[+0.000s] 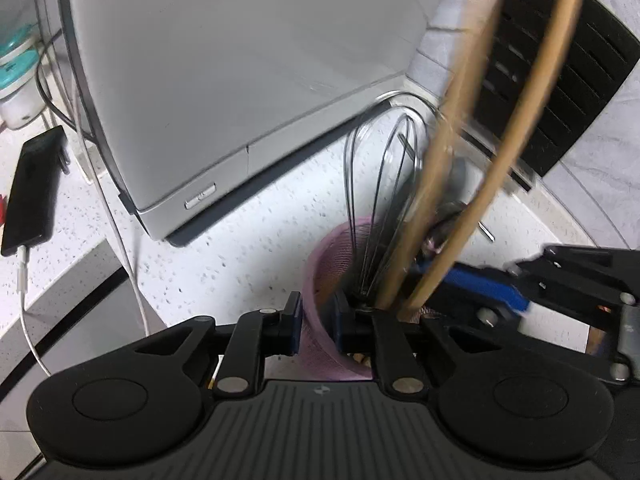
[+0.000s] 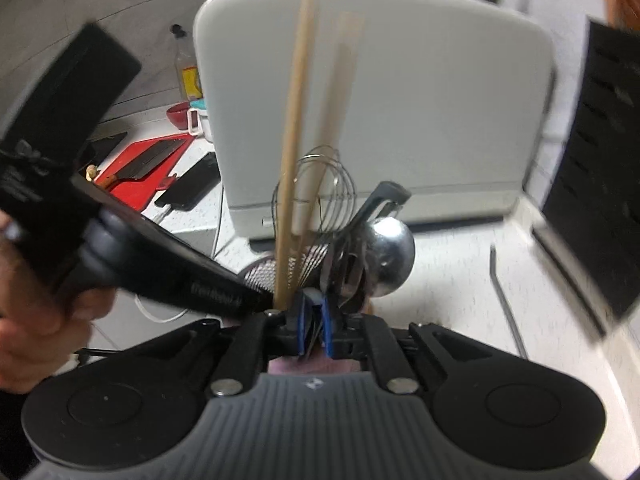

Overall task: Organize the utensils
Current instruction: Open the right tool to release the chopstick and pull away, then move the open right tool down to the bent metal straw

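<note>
the pink mesh holder (image 1: 316, 280) stands on the speckled counter (image 1: 224, 248) just in front of the grey appliance (image 1: 240, 80), already crowded with a wire whisk (image 1: 380, 184), two long wooden sticks (image 1: 440, 184), a steel ladle (image 2: 390, 256) and some darker tools. the left gripper (image 1: 316, 328) pinches the holder's near wall, one pad outside the mesh and one inside, steadying it. the right gripper (image 2: 314, 330) has its blue pads nearly pressed together over the holder's mouth, with something thin and dark between them, probably a utensil handle, though the blur makes that uncertain. the main risk i see is tipping: the tall sticks and the whisk lean heavily, so a sideways nudge from the right gripper as it backs off could lever the light mesh holder over or flick a stick out. if the left grip slackens early, the holder could slide on the smooth counter. room is tight: the appliance stands close behind, the black slotted block (image 2: 592, 168) closes in to the right of the holder in the right wrist view, and the two grippers sit close together. the clearest way out looks upward and back toward the person. a phone (image 1: 32, 188) on its white cable (image 1: 132, 280) lies well apart to the left.
</note>
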The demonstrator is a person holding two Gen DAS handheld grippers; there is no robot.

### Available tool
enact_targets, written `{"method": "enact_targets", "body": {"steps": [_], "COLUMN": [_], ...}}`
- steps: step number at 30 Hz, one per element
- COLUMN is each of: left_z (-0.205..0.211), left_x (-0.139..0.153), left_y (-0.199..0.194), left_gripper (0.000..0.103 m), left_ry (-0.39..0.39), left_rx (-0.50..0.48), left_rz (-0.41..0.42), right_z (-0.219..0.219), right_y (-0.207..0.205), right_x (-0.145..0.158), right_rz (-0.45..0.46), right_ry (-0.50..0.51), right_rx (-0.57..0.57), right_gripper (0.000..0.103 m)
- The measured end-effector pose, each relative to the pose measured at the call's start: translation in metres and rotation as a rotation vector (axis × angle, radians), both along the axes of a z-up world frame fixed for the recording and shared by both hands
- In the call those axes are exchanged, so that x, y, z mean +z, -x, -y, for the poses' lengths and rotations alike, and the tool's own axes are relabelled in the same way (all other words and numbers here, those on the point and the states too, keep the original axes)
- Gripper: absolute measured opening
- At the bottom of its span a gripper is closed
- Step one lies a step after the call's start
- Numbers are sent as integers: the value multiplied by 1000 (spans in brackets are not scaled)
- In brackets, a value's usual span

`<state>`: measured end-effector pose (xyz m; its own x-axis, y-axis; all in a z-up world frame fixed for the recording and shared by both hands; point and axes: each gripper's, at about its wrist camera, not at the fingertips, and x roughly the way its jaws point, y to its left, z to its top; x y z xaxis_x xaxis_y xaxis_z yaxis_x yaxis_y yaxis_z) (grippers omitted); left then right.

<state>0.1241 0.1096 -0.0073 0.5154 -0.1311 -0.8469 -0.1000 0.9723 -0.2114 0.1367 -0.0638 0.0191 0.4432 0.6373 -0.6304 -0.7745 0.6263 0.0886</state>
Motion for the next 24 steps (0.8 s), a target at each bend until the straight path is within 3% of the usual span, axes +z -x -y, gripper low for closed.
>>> {"method": "enact_targets", "body": {"steps": [2,4,11,14,16,18,22,24], "left_z": [-4,-6,-7,-11,-11,-11,-10,-10], "left_x": [-1,-1,-2,-3,-4,-5,-6,-6], "left_y": [0,0,0,-2,-1,-2,-2,-2], "left_gripper": [25,26,29,29,29,30,30,31], "left_ry": [45,51,66,69,69,67,68,71], "left_rx": [-2,-1,-13,-15,-16,-16,-16,-17], "left_rz": [-7,-7,-11,-10,-10,-10,-10,-10], "right_z": [-4,2,20,36,47,58,81,88], "right_y": [-8,-21,-24,-22,-22,-22,-37,-42], "right_x": [-4,-8,0,9,13,13,-3,-15], "right_rz": [41,11,-21,-27,-30,-35,-108,-109], "right_ry": [0,-54,-77,-95,-95,-84,-78,-38], "right_rx": [6,10,56,54,48,27,-77,-129], "right_gripper": [1,1,9,24,26,36,43,57]}}
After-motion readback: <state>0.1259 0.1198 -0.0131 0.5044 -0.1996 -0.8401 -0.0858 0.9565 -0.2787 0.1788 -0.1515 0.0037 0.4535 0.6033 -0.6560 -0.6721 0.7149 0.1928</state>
